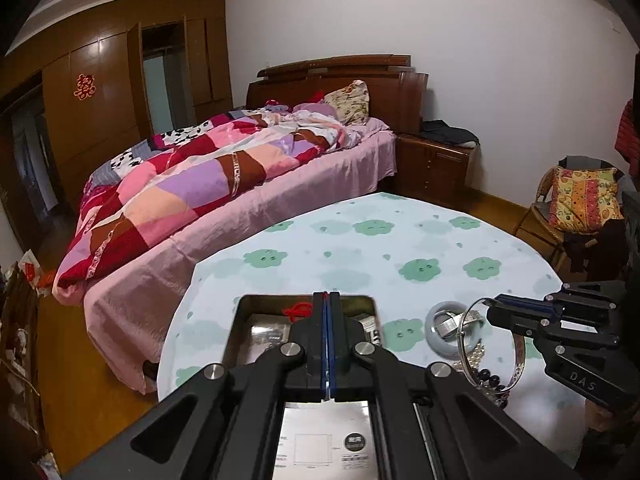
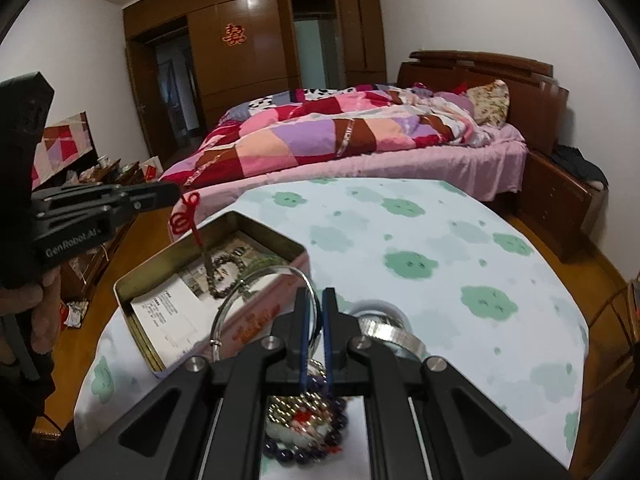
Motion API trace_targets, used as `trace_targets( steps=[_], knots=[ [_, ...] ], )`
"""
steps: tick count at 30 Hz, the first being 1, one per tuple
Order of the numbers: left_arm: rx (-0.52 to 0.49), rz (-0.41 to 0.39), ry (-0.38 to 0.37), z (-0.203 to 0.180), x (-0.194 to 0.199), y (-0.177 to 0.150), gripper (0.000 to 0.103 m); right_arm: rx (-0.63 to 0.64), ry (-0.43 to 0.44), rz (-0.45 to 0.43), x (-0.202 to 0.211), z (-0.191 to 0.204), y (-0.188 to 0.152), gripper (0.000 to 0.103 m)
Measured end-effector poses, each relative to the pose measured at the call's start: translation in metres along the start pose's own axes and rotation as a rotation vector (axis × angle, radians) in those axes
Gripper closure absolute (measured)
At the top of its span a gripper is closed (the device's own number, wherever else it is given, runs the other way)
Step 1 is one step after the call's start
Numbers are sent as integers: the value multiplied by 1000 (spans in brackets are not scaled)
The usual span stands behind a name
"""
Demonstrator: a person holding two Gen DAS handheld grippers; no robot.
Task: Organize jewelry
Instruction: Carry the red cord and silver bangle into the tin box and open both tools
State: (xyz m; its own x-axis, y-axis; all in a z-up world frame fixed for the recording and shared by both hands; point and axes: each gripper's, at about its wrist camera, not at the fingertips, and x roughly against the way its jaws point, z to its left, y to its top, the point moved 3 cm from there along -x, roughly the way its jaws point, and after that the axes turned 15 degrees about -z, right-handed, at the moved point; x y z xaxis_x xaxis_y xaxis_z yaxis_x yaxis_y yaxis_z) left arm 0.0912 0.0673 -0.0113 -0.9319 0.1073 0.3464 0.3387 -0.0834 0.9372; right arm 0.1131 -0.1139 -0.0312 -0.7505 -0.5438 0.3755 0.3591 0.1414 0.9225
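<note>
My left gripper (image 1: pixel 327 294) is shut on a red knotted cord (image 2: pixel 183 220). From the cord a brown bead bracelet (image 2: pixel 224 276) hangs down into the open metal tin (image 2: pixel 132 280), and I cannot tell whether it rests on the papers there. The right gripper (image 2: pixel 314 294) is shut on a thin silver bangle (image 2: pixel 256 300), held above the table just right of the tin. Below and beside it lie a pale jade bangle (image 1: pixel 434 336), a silver watch band (image 2: pixel 396 334) and dark beads (image 2: pixel 304 448). In the right wrist view the left gripper (image 2: pixel 176 193) comes in from the left.
The round table (image 1: pixel 360 248) has a white cloth with green cloud prints. A bed (image 1: pixel 240 208) with a patchwork quilt stands close behind it, a wooden nightstand (image 1: pixel 436 164) beside the bed. A wicker chair (image 1: pixel 560 216) with a cushion is at the right.
</note>
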Motion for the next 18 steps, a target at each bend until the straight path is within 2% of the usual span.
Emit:
trace_targets(
  steps=[18],
  knots=[
    [38, 48, 57, 40, -15, -22, 103, 83, 75, 20, -45, 43, 16, 95]
  ],
)
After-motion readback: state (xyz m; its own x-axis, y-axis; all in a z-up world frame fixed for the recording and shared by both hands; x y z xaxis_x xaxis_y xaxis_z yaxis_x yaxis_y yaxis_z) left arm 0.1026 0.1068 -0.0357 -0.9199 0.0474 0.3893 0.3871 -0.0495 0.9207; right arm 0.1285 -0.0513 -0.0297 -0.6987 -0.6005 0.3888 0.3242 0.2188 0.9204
